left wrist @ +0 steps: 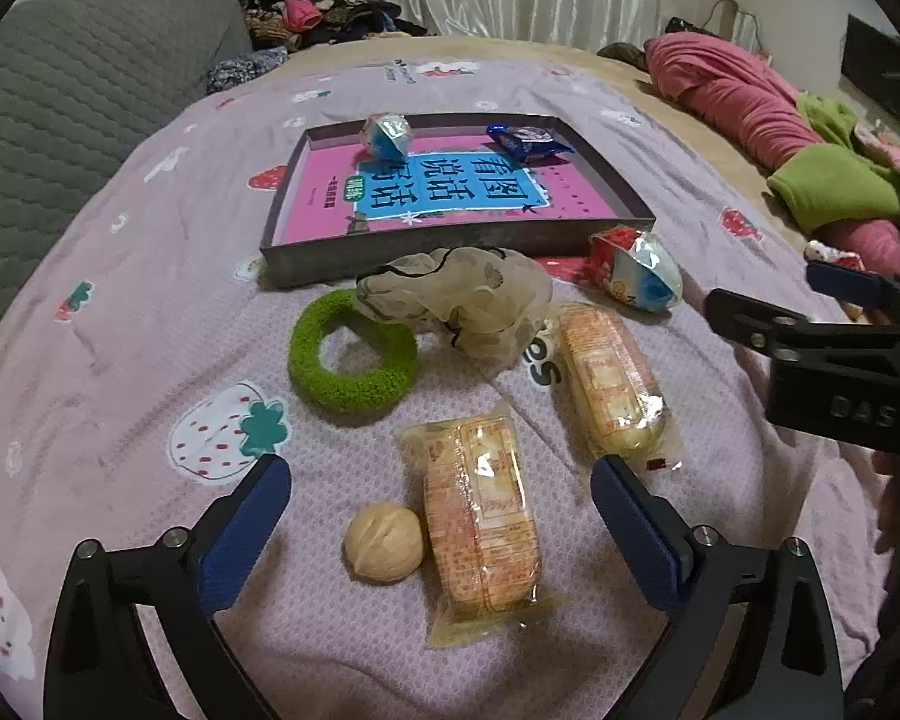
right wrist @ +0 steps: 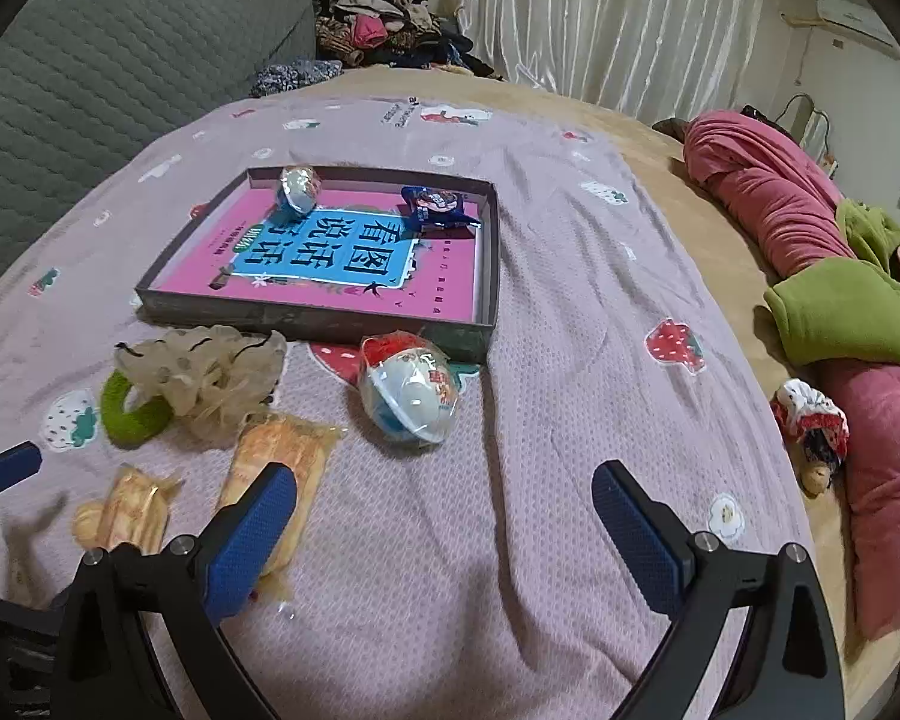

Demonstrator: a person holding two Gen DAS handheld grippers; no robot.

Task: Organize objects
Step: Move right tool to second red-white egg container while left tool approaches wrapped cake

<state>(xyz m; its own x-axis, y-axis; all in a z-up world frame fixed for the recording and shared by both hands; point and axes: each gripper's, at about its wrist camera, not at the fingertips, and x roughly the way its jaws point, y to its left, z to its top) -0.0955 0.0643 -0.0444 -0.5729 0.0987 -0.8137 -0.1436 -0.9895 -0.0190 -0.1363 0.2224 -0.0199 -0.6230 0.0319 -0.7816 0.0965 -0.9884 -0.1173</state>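
Observation:
On the lilac bedspread a shallow grey box [left wrist: 462, 243] [right wrist: 330, 321] holds a pink book, a blue-white egg toy [left wrist: 386, 135] and a blue snack packet [left wrist: 528, 144]. In front of it lie a green ring [left wrist: 351, 360], a beige scrunchie [left wrist: 462, 300], a second egg toy [left wrist: 639, 276] [right wrist: 411, 399], two wrapped cakes [left wrist: 480, 519] [left wrist: 609, 381] and a walnut [left wrist: 383, 542]. My left gripper [left wrist: 441, 519] is open and empty, its fingers on either side of the near cake and walnut. My right gripper [right wrist: 444, 525] is open and empty over bare bedspread, below the second egg toy.
A grey quilted headboard [left wrist: 60, 90] stands at the left. Piled clothes [left wrist: 324, 6] lie at the back. A pink and green blanket roll [right wrist: 810, 252] and a small doll [right wrist: 810, 426] lie along the right side of the bed.

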